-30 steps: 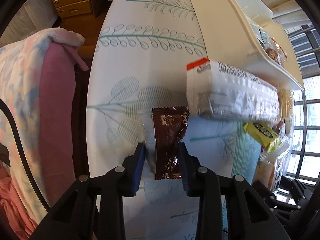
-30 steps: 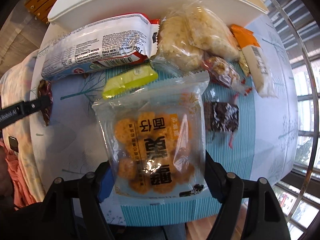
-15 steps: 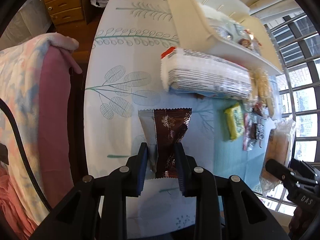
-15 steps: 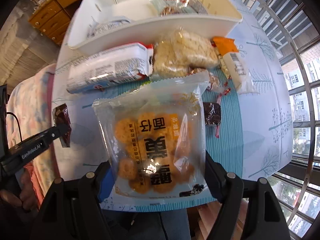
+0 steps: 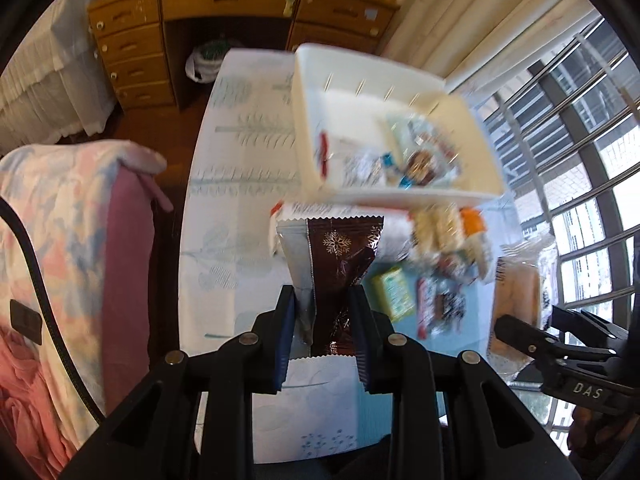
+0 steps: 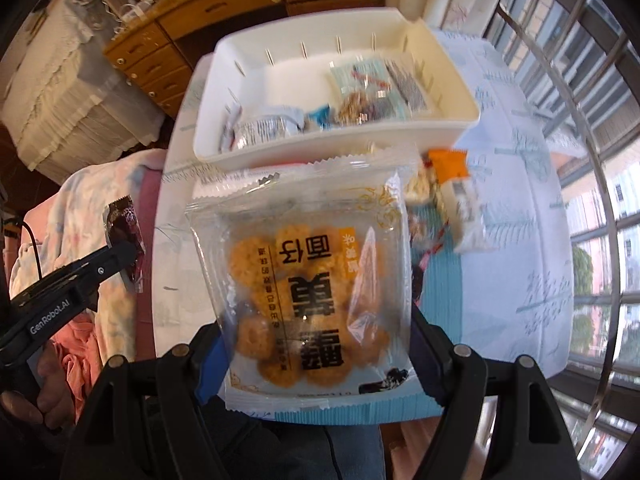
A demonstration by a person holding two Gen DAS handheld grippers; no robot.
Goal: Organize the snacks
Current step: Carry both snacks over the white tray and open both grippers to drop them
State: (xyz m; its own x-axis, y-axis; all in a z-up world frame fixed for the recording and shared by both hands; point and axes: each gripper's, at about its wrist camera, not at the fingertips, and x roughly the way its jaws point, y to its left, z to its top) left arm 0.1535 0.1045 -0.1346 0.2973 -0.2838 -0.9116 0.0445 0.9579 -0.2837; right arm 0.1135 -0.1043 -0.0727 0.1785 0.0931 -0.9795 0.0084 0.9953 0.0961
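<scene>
My left gripper (image 5: 322,320) is shut on a brown snowflake-print snack packet (image 5: 340,264) and holds it up above the table. It also shows in the right wrist view (image 6: 126,236) at the left. My right gripper (image 6: 316,344) is shut on a clear bag of round orange crackers (image 6: 304,288), held above the table; the bag shows edge-on in the left wrist view (image 5: 520,300). A white bin (image 6: 452,76) with several snacks inside stands at the back of the table (image 5: 240,184); it also shows in the left wrist view (image 5: 308,120).
Loose snacks lie in front of the bin: a long white packet (image 5: 320,210), a yellow-green packet (image 5: 394,294), an orange-topped packet (image 6: 452,168). A blanket-draped chair (image 5: 80,220) stands left of the table. A wooden desk (image 5: 240,12) is behind, window bars (image 6: 600,120) at right.
Both grippers have risen and pulled back with their packets, so the inside of the bin now shows. The loose snacks on the table have not moved.
</scene>
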